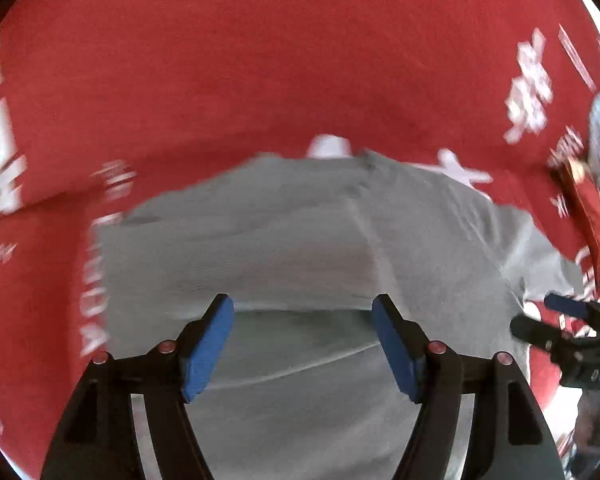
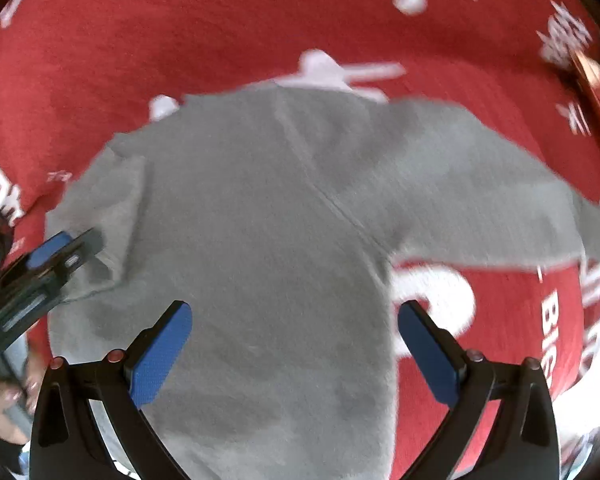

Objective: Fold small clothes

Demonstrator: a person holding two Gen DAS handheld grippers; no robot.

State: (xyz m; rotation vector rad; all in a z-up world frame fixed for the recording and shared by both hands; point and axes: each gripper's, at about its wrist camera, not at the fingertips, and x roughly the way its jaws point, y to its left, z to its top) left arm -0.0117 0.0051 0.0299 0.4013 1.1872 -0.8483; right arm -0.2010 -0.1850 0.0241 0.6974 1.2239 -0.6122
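Two hand-held grippers point down over a grey garment (image 2: 260, 248) spread on a red cloth with white print (image 2: 180, 28), the garment filling the centre and lower middle of both views. Left hand-held gripper (image 1: 303, 344) is released, blue pads wide apart with nothing between them. Right hand-held gripper (image 2: 295, 350) is likewise spread and empty, above the garment's lower right edge.
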